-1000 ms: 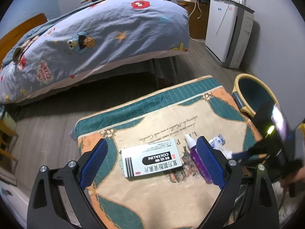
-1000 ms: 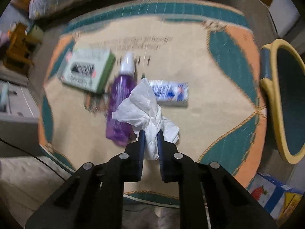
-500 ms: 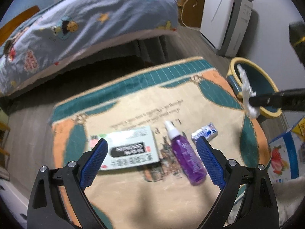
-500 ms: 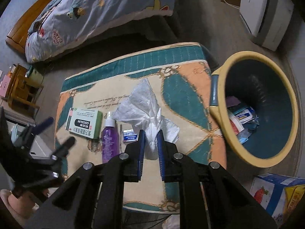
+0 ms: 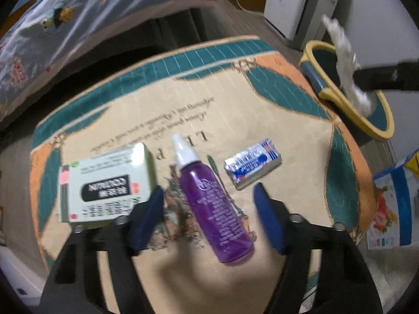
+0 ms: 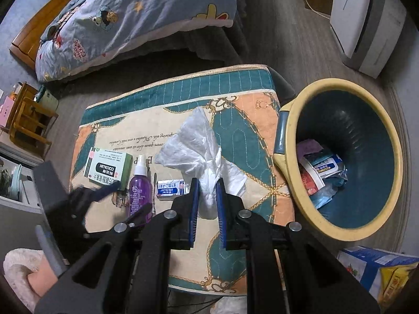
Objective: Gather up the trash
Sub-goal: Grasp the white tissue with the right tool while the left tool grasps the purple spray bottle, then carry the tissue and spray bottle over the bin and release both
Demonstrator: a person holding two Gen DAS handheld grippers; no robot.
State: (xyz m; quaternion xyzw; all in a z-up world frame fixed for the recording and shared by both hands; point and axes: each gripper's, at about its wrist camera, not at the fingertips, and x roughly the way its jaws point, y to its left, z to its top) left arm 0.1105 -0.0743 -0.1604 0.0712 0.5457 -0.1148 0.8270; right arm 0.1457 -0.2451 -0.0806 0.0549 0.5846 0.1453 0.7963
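Note:
My right gripper [image 6: 207, 192] is shut on a crumpled white tissue [image 6: 199, 146], held in the air beside the yellow-rimmed bin [image 6: 288, 120]; the tissue [image 5: 348, 60] shows over the bin [image 5: 366, 125] in the left wrist view. The bin holds several wrappers [image 6: 322, 172]. My left gripper [image 5: 209, 204] is open, its fingers on either side of a purple spray bottle [image 5: 217, 204] lying on the patterned cloth [image 5: 275, 110]. A green-white medicine box [image 5: 104, 185] lies left of the bottle, a small blue-white packet [image 5: 252, 166] right of it.
A bed with a cartoon quilt [image 6: 136, 18] stands behind the low table. A white appliance [image 6: 366, 21] stands by the wall. A blue and yellow snack bag [image 6: 377, 269] lies on the floor near the bin. A small wooden stool [image 6: 28, 115] is at the left.
My right gripper has lifted the tissue off the cloth and carried it toward the bin. My left gripper has moved down over the purple bottle, its fingers narrowing around it.

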